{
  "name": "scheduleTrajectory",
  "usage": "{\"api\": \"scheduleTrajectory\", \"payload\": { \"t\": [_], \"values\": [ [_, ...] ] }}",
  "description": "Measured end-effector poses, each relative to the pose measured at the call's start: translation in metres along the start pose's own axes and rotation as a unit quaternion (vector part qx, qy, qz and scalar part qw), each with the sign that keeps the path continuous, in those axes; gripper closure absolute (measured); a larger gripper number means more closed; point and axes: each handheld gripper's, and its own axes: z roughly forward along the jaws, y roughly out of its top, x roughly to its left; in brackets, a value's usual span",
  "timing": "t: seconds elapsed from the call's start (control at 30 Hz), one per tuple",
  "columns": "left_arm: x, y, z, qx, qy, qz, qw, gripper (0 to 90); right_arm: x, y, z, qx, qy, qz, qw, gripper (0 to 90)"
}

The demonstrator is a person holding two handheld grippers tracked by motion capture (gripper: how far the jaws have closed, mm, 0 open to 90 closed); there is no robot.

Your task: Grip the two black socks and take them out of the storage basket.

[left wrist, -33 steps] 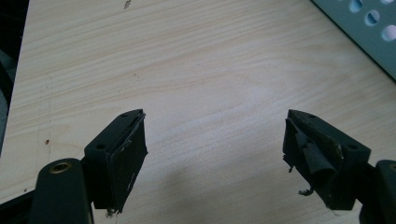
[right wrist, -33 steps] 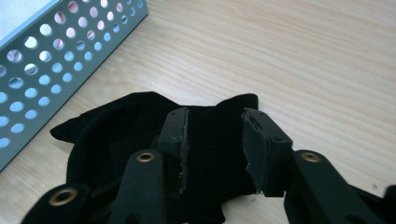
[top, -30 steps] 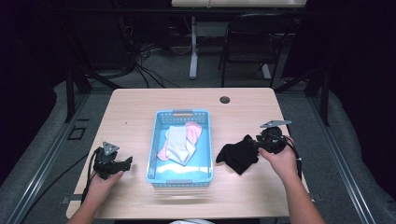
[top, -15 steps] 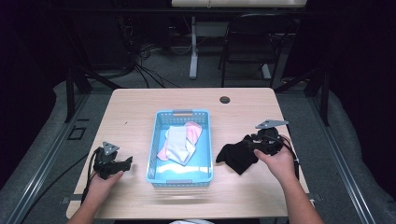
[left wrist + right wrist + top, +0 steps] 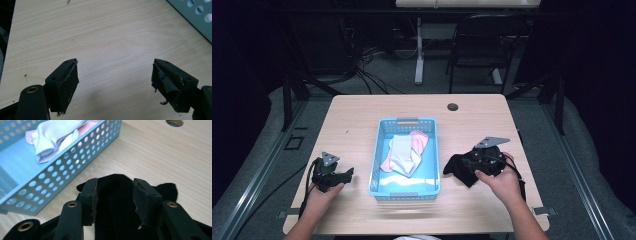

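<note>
A black sock [image 5: 455,171] lies crumpled on the wooden table [image 5: 362,120], right of the blue basket [image 5: 407,121]. My right gripper [image 5: 465,163] points left over it. In the right gripper view its jaws [image 5: 115,192] straddle the ribbed black sock [image 5: 168,190]; they have just been opening a little, and the pads stand clear of the fabric between them. My left gripper [image 5: 347,174] rests left of the basket. It is wide open [image 5: 115,75] over bare wood, with nothing between its jaws.
The perforated basket wall [image 5: 62,177] stands just left of the right gripper, holding white and pink socks [image 5: 404,152] [image 5: 55,135]. A round cable hole [image 5: 453,107] sits at the table's far edge. A dark chair [image 5: 482,45] and cables are behind the table.
The right hand has slid left and nearer, bringing its gripper over the black sock. The left hand and the basket have stayed put.
</note>
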Motion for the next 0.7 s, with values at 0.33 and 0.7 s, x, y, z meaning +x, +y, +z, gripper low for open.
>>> {"api": "scheduleTrajectory", "payload": {
  "t": [0.33,0.7],
  "values": [
    [0.000,0.000,0.000,0.000,0.000,0.001,1.0000,21.4,0.016,-0.020,0.004,-0.016,0.011,0.001,0.9998,56.1],
    [0.000,0.001,0.000,0.000,-0.003,0.001,1.0000,21.4,0.018,-0.042,0.024,-0.013,0.028,0.024,0.9993,55.4]
  ]
}}
